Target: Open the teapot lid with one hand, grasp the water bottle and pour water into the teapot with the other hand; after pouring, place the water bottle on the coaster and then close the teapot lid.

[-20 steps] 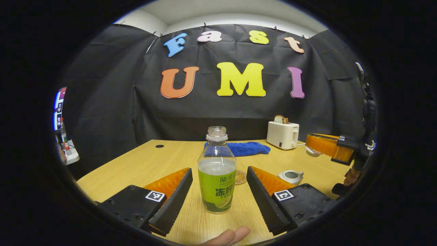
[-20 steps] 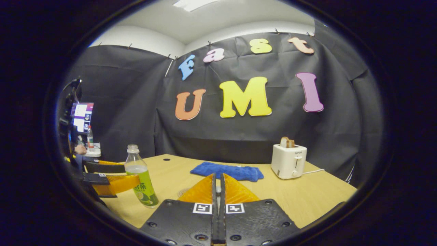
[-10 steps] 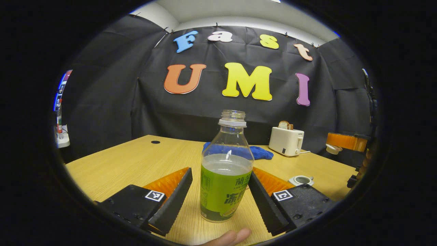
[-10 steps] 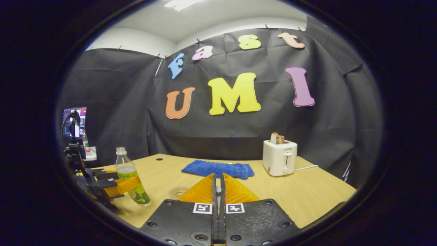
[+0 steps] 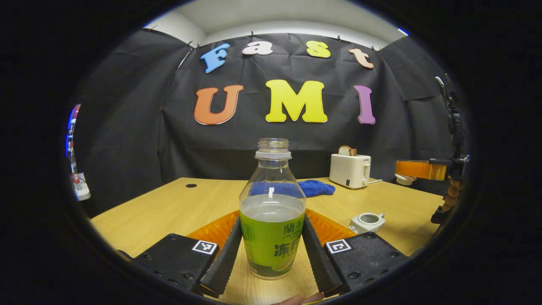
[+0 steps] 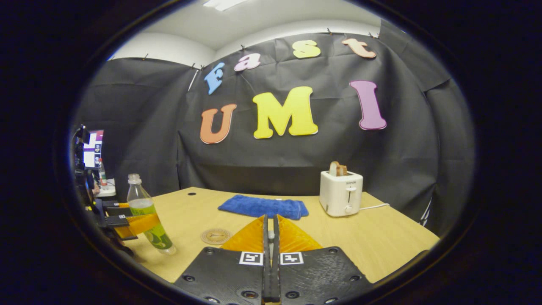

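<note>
Your left gripper (image 5: 271, 250) is closing both fingers on the label of the uncapped water bottle (image 5: 272, 220), which is standing upright on the wooden table (image 5: 169, 207). Your right gripper (image 6: 271, 237) is pinching the teapot lid (image 5: 405, 179), fingers almost together, and holding it in the air. The open teapot (image 5: 366, 221) is sitting right of the bottle.

One water bottle (image 5: 272, 220), one teapot (image 5: 366, 221) (lidless), one coaster (image 6: 216, 236), one toaster (image 6: 341, 193).

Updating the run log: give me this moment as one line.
left gripper: shut on water bottle, on table | right gripper: holding teapot lid aloft | teapot: open | pour: not begun
</note>
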`<action>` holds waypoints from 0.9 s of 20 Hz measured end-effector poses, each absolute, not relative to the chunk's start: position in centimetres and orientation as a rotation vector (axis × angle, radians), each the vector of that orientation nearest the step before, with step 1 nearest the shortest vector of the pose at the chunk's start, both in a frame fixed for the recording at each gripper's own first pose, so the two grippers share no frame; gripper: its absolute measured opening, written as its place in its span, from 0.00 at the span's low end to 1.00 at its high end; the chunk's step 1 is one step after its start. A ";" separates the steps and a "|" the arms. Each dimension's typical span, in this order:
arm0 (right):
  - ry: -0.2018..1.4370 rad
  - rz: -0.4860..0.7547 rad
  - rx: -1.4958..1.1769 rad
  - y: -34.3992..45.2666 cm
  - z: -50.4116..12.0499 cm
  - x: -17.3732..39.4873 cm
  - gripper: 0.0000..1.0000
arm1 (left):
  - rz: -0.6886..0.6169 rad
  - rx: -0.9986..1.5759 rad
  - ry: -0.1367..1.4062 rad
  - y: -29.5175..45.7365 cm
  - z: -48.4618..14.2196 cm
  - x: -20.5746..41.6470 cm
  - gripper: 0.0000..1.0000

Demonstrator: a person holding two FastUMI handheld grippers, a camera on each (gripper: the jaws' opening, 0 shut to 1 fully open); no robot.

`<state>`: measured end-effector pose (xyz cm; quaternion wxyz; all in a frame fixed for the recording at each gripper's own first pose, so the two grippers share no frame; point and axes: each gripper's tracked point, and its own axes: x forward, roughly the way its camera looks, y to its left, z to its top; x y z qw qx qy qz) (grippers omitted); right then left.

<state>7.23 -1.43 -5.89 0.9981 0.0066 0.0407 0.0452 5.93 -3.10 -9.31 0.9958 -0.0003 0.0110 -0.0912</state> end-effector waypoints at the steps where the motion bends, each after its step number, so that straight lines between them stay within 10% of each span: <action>1: 0.083 0.086 0.015 -1.8 -5.8 7.2 0.00 | -0.167 0.034 0.023 -3.0 -8.7 5.8 0.78; 18: 0.060 -0.021 0.042 -10.8 -3.1 6.7 0.00 | -0.077 0.812 0.247 -6.5 -11.6 7.6 0.76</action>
